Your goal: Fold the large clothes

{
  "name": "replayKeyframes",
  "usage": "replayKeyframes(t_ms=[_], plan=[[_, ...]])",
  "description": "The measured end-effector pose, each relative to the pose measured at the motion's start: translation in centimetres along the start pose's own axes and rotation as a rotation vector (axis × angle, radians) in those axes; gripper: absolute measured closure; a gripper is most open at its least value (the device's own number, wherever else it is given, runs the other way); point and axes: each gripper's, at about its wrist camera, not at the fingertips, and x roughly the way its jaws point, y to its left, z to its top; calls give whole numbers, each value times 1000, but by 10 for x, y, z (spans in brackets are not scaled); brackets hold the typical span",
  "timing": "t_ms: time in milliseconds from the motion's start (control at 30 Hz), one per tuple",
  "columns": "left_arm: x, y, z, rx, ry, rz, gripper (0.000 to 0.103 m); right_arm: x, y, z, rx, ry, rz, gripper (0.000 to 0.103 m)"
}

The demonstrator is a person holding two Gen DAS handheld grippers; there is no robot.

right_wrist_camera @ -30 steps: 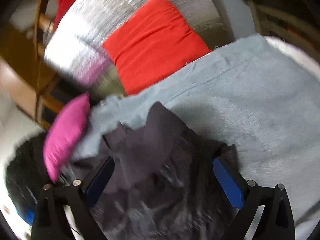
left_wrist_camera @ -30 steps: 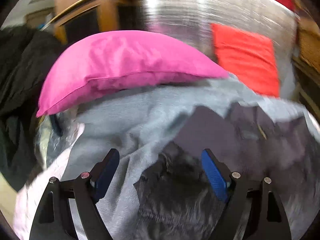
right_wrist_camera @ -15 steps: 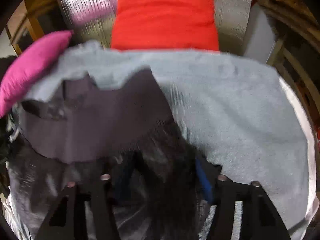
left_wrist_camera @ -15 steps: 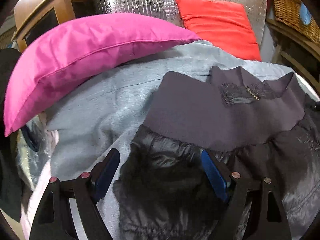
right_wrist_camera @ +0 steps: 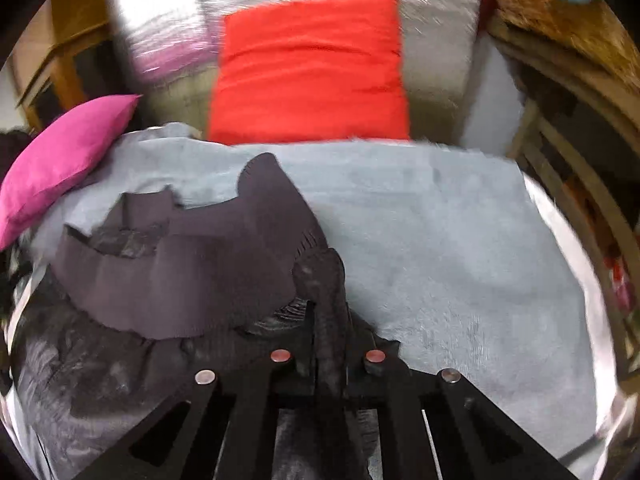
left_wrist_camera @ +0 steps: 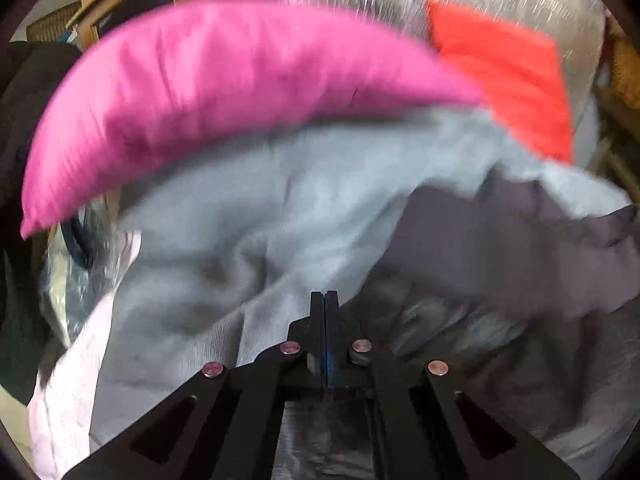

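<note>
Left claw: the left claw point(left_wrist_camera: 325, 300) is pressed fully together, its two black fingers meeting in a thin line. Whether any cloth is caught between them I cannot tell; the tips sit right at the seam where the grey blanket meets the dark jacket.
Right claw: the right claw point(right_wrist_camera: 326, 280) is clamped on a bunched fold of the dark jacket, which rises as a ridge between its fingers and hides the tips.
Jacket: the dark grey padded jacket with a shiny quilted body and a matte ribbed knit band point(right_wrist_camera: 180, 280) lies on the near left part of the blanket in the right wrist view. Its ribbed band curls toward the far side, the shiny body lies nearer the camera. In the left wrist view the same jacket point(left_wrist_camera: 520, 256) fills the right side.
Blanket: a pale blue-grey fleecy blanket point(right_wrist_camera: 440, 232) is spread under the jacket and reaches to the far cushions.
Pink cushion: a magenta fabric cushion point(left_wrist_camera: 224, 80) rests on the far left edge of the blanket.
Red cushion: a bright red square cushion point(right_wrist_camera: 308, 68) leans upright against a silvery, reflective padded backrest point(right_wrist_camera: 436, 12) at the far side.
Surroundings: brown wooden furniture point(right_wrist_camera: 560, 100) stands to the right.
Sharpness: both views are blurred.
</note>
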Motion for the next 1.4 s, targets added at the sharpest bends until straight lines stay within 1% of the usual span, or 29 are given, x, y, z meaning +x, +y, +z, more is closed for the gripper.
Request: replayKeyframes(t_ms=[33,67,100,133,167,200,233,267,300,333,367,433,467,533,600,633,667,700,733,767,800,833,900,967,1000,1067,1200,1333,1400], plan=[[4,0,-2,-5,17,-11,103,13,-5,-3,29,47,7,93],[3,3,-6,-15,22,-40,103,23,-7,-6,45,76,20,89],[-1,4,-8,-20,12,-89,103,28,-9,-8,55,77,30,84],[-6,3,-7,-11,-6,-114,103,25,-11,-10,64,50,57,83],[-10,2,-5,-1,-19,-129,98,22,-13,-10,77,34,82,80],[-13,3,-2,1,-23,-143,89,18,-17,-10,98,19,117,70],[-13,3,-1,-4,-19,-152,57,15,-23,-10,124,12,148,61],[-16,2,3,-14,-20,-159,31,12,-27,-10,146,6,167,30],[-21,0,5,-12,-57,-156,29,8,-33,-9,173,-9,184,22],[-24,-6,7,15,-92,-143,29,2,-37,-7,189,-37,187,22],[-24,-12,9,45,-99,-133,29,-1,-36,-4,176,-57,187,22],[-21,-32,16,133,-86,-129,29,-7,-30,-2,129,-75,172,22],[-17,-42,18,180,-82,-116,29,-6,-23,1,87,-68,152,22],[-5,-57,25,236,-48,-92,29,1,-5,8,5,-65,112,22],[8,-64,27,249,-8,-72,29,9,2,14,-20,-53,86,22],[15,-66,28,254,12,-64,31,18,8,19,-32,-31,78,23],[21,-67,27,257,23,-72,49,25,14,23,-51,-20,65,24],[24,-68,28,257,38,-65,62,34,19,26,-74,-9,54,30],[26,-68,28,250,48,-55,76,40,24,26,-103,12,36,43],[26,-66,28,232,46,-51,81,50,32,27,-144,56,-12,68],[24,-63,28,227,34,-35,83,52,35,28,-152,56,-35,76],[22,-59,28,220,24,-24,84,49,37,28,-154,44,-36,82],[8,-37,25,144,-20,-31,84,35,40,27,-162,-5,-35,84],[1,-17,22,67,-28,-63,85,17,37,29,-142,-54,-4,84],[1,-11,22,38,-25,-79,85,17,39,31,-140,-60,2,84],[7,-8,24,9,-26,-67,85,17,35,34,-106,-60,8,84],[27,-14,23,11,5,-36,84,38,31,36,-63,-23,8,84],[41,-12,22,21,40,-18,83,68,8,36,51,45,30,84],[43,-19,23,49,44,16,81,73,7,33,61,54,45,80]])
